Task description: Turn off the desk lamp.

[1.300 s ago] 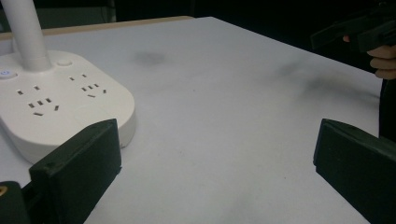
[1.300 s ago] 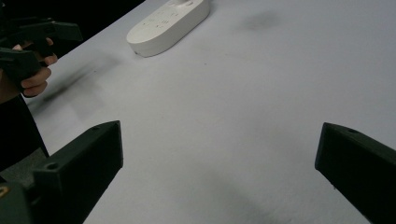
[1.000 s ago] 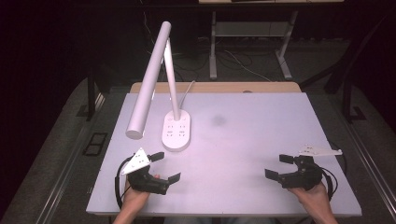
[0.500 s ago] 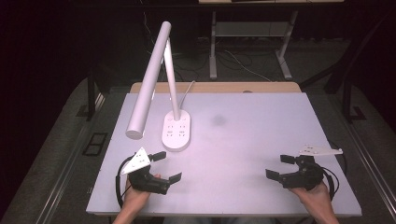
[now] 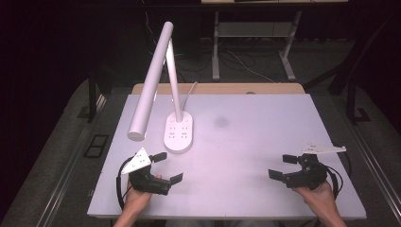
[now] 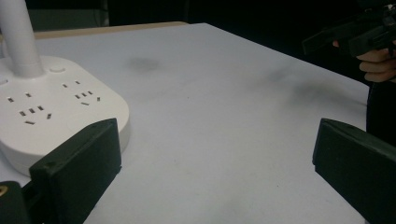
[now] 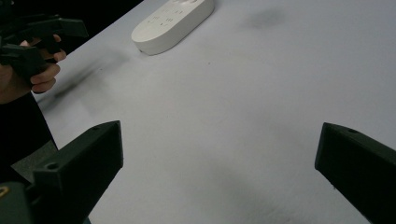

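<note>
Beside both wide-spread grippers [image 5: 169, 166] [image 5: 283, 166] — white desk lamp [image 5: 178, 134], socketed oval base.

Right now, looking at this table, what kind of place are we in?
Probably a lab or recording workspace, not a home: a bare white table lit against dark surroundings, a white desk lamp whose base carries power sockets, cables on the floor behind, and handheld grippers, left and right, both open.

White desk lamp [image 5: 178, 131], socket base, upright, table's left-center.
</note>
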The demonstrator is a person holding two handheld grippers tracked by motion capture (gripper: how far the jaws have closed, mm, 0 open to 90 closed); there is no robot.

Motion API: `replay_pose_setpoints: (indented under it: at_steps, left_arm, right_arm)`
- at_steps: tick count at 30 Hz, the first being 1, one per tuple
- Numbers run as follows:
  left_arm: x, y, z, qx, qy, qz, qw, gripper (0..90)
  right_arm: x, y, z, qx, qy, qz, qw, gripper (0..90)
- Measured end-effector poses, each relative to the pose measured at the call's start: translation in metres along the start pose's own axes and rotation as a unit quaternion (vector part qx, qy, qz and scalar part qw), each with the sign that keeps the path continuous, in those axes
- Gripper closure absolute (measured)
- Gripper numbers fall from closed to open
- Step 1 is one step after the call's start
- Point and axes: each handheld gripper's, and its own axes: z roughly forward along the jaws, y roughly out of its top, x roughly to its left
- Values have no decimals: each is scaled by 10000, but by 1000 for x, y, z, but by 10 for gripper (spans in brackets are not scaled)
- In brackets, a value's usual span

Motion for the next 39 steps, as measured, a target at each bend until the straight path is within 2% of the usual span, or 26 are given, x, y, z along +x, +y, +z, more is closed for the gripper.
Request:
replay_pose_setpoints:
  at_steps: [4,11,26,32,39]
  left_arm:
    - [2,0,0,-35,-18,-61,10000,0]
    - [1,0,0,-6,-65,-51,10000,0]
    - [1,0,2,59,-133,-110,9998,0]
    - [1,0,2,68,-131,-113,9998,0]
    - [1,0,2,66,-139,-115,9998,0]
  right_arm:
    - [2,10,1,61,-34,-155,9999,9]
    - [7,24,4,104,-11,-332,9994,9]
    - [5,44,14,250,-14,-471,9986,9]
    - [3,57,18,296,32,-488,9984,9]
    - [6,74,26,359,79,-616,9974,9]
